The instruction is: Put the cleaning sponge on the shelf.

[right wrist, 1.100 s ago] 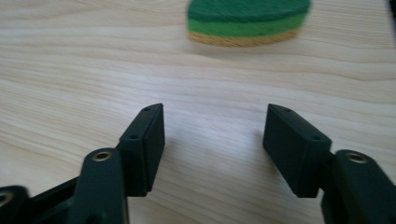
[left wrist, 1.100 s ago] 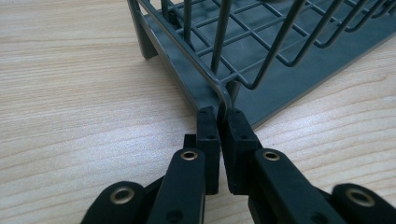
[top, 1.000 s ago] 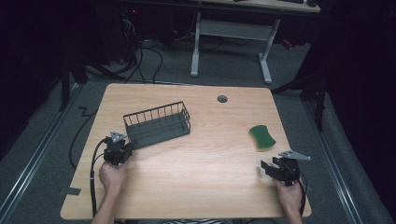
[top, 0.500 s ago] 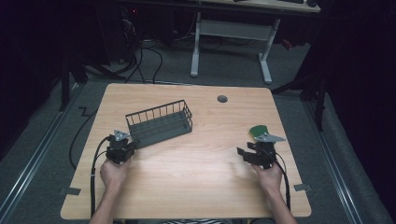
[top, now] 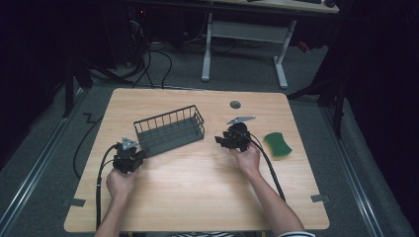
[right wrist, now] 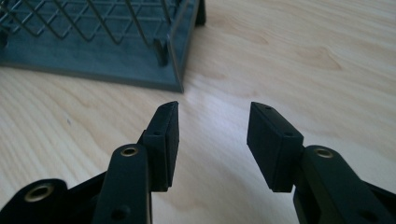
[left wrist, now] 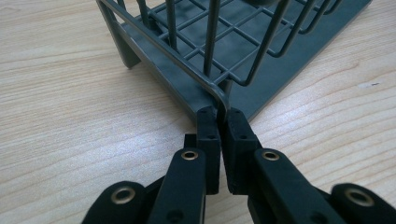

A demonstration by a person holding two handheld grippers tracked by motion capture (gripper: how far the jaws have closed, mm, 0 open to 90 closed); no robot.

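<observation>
Left hand-held gripper (left wrist: 218,122) clamped on wire basket (top: 169,130) corner rim, dead ahead. My right hand-held gripper (right wrist: 212,122) jaws apart, basket's far end just ahead-left; second grip pending.

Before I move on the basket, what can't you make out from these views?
- High view: left gripper jaws and their bite on the wire basket too small; its own body covers them.
- Left gripper view: basket's far end cut off by the top edge.
- Right gripper view: right gripper open; green sponge behind it, outside that view.
</observation>
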